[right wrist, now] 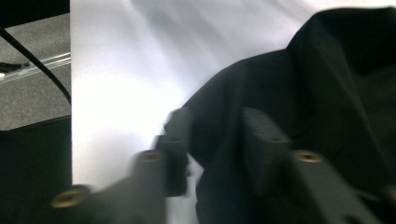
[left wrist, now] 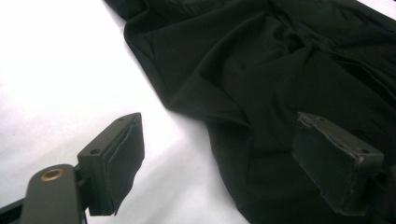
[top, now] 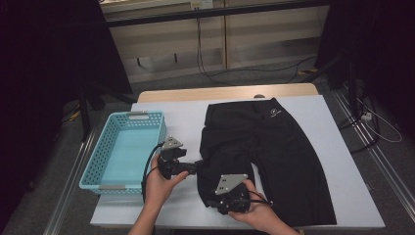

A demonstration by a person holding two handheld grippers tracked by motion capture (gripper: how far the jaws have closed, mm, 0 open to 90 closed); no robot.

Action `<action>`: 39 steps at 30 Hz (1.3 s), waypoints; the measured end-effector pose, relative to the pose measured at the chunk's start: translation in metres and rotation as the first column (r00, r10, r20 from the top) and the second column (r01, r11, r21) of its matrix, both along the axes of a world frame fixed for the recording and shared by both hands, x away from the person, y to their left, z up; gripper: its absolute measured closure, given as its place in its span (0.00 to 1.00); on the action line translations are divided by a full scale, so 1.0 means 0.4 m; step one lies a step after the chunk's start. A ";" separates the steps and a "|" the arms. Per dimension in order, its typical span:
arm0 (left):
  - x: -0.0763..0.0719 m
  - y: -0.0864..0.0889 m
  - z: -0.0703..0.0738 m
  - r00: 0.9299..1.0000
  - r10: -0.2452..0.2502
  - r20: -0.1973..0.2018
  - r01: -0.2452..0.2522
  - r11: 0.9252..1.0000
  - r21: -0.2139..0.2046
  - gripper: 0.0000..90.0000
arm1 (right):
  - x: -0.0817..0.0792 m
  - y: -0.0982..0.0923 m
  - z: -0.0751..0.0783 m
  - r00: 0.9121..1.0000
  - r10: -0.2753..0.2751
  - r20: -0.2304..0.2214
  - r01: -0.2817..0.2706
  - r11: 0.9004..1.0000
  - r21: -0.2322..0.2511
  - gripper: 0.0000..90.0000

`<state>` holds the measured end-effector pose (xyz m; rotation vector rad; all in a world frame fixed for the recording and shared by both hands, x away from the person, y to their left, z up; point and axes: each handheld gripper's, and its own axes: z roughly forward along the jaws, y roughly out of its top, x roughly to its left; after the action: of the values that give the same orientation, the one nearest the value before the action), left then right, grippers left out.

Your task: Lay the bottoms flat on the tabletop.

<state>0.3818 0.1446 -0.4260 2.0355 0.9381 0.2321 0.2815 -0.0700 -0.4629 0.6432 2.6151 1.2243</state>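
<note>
Black shorts (top: pixel 274 147) lie spread on the white table (top: pixel 186 110), waistband at the far side. My left gripper (top: pixel 198 166) points right at the shorts' near left edge. In the left gripper view its jaws (left wrist: pixel 219 158) stand wide open: one over bare table, the other over the rumpled cloth (left wrist: pixel 261 70). My right gripper (top: pixel 211 200) lies low on the near left leg of the shorts. In the blurred right gripper view its jaws (right wrist: pixel 217 135) stand a little apart, with the edge of the black cloth (right wrist: pixel 327 93) between them, not pinched.
An empty light blue basket (top: pixel 125 152) stands at the left of the table, close behind my left hand. The table's near edge runs just below both hands. Dark floor, cables and a metal rail (top: pixel 386 161) surround the table.
</note>
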 end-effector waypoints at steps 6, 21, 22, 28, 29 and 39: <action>-0.001 0.002 -0.002 1.000 0.003 0.000 -0.003 1.000 0.001 0.19 | 0.000 -0.006 0.002 0.999 -0.029 0.015 0.029 1.000 -0.007 0.98; 0.010 -0.018 -0.028 0.999 0.021 -0.027 -0.020 0.999 0.025 0.27 | -0.044 -0.015 0.027 0.997 0.046 -0.061 -0.041 0.996 0.075 0.98; 0.011 -0.021 -0.032 0.999 0.021 -0.026 -0.020 0.999 0.034 0.27 | -0.044 -0.015 0.026 0.997 0.045 -0.070 -0.039 0.996 0.076 0.98; 0.018 -0.028 -0.049 0.999 0.026 -0.040 -0.024 0.998 0.052 0.33 | -0.056 -0.011 0.026 0.994 0.069 -0.081 -0.062 0.995 0.078 0.99; 0.020 -0.027 -0.052 0.999 0.025 -0.040 -0.023 0.998 0.053 0.35 | -0.058 -0.010 0.027 0.993 0.077 -0.084 -0.070 0.994 0.078 0.98; 0.025 -0.035 -0.066 0.998 0.019 -0.061 -0.015 0.998 0.065 0.46 | -0.067 -0.022 0.040 0.994 0.079 -0.077 -0.070 0.991 0.114 0.98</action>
<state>0.3916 0.1306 -0.4524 2.1050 0.9979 0.2119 0.2549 -0.0789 -0.4468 0.6327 2.6744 1.4028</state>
